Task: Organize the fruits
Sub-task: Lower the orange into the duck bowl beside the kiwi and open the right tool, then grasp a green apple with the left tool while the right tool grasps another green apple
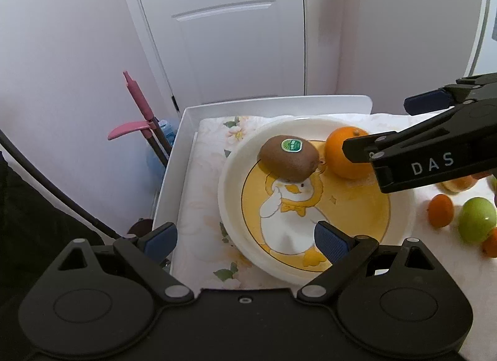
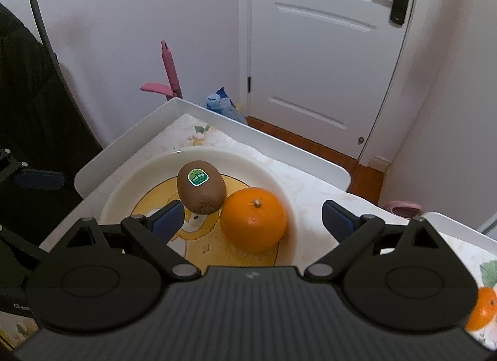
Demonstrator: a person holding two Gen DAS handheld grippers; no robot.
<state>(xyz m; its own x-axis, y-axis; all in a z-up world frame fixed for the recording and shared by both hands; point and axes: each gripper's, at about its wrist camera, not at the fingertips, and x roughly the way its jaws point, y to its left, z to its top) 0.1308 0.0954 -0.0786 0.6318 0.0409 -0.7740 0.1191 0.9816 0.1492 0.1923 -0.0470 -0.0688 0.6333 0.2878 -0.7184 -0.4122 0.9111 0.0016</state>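
Note:
A white plate [image 1: 236,205] with a yellow duck picture sits on a flowered cloth. On it lie a brown kiwi [image 1: 289,157] with a green sticker and an orange [image 1: 348,156], side by side. Both show in the right wrist view, the kiwi [image 2: 201,186] left of the orange [image 2: 253,219] on the plate [image 2: 124,193]. My left gripper [image 1: 245,238] is open and empty over the plate's near edge. My right gripper [image 2: 251,216] is open, its fingers either side of the orange, just above it. It enters the left wrist view from the right [image 1: 388,131].
Loose fruit lies on the cloth right of the plate: a small orange [image 1: 441,210], a green apple [image 1: 476,219] and others at the edge. A white tray wall [image 1: 183,131] bounds the cloth at left and back. A door [image 1: 230,29] and pink broom handles [image 1: 139,103] stand behind.

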